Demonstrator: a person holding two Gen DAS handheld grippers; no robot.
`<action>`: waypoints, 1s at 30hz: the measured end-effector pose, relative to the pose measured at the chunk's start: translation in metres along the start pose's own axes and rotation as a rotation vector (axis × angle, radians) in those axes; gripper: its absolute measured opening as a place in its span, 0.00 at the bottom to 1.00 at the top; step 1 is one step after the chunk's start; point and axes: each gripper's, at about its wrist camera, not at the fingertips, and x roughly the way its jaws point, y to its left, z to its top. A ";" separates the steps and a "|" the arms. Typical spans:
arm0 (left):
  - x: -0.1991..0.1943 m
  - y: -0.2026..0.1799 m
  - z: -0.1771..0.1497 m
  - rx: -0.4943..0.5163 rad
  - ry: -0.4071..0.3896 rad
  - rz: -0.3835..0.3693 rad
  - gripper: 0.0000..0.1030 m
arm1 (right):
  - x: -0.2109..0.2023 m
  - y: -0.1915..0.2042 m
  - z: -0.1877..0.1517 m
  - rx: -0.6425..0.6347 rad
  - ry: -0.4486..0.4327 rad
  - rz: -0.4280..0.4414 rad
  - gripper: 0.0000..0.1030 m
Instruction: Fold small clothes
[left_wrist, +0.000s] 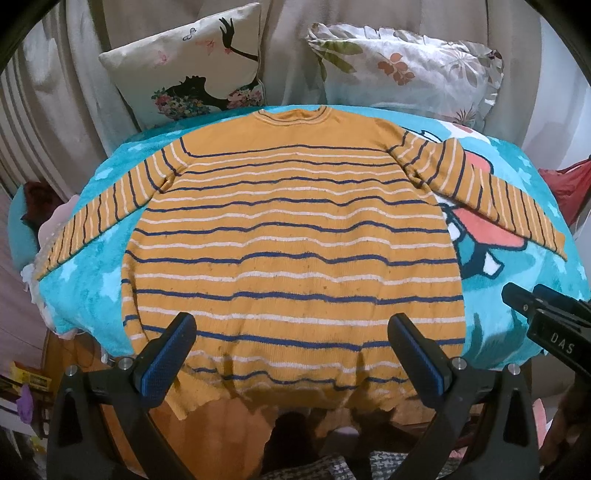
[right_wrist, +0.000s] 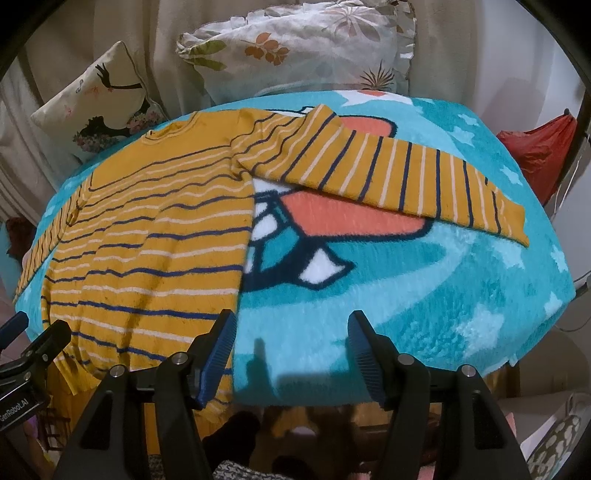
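Note:
An orange sweater (left_wrist: 295, 240) with blue and white stripes lies flat, front down, on a turquoise blanket (left_wrist: 517, 266). Both sleeves are spread out: the left sleeve (left_wrist: 103, 214) and the right sleeve (left_wrist: 498, 199). My left gripper (left_wrist: 295, 350) hovers open over the sweater's hem, its fingers wide apart and holding nothing. In the right wrist view the sweater (right_wrist: 147, 240) fills the left side and its right sleeve (right_wrist: 388, 173) reaches across the blanket (right_wrist: 406, 295). My right gripper (right_wrist: 293, 350) is open above the blanket, its left finger over the sweater's lower right corner.
Two patterned pillows (left_wrist: 192, 66) (left_wrist: 406, 70) lean against a beige curtain behind the blanket. A red bag (right_wrist: 539, 151) sits at the far right. The blanket's near edge hangs over a wooden surface (left_wrist: 92, 369). Each gripper shows at the edge of the other's view.

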 end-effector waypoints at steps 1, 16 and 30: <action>0.000 -0.001 0.000 0.002 0.000 0.001 1.00 | 0.000 -0.001 0.000 0.001 0.000 0.000 0.66; 0.010 -0.004 -0.006 0.018 0.036 -0.009 1.00 | 0.003 -0.008 -0.011 0.020 0.029 -0.005 0.67; 0.064 0.071 0.008 -0.090 0.140 -0.045 1.00 | 0.020 0.024 -0.007 0.002 0.057 -0.030 0.67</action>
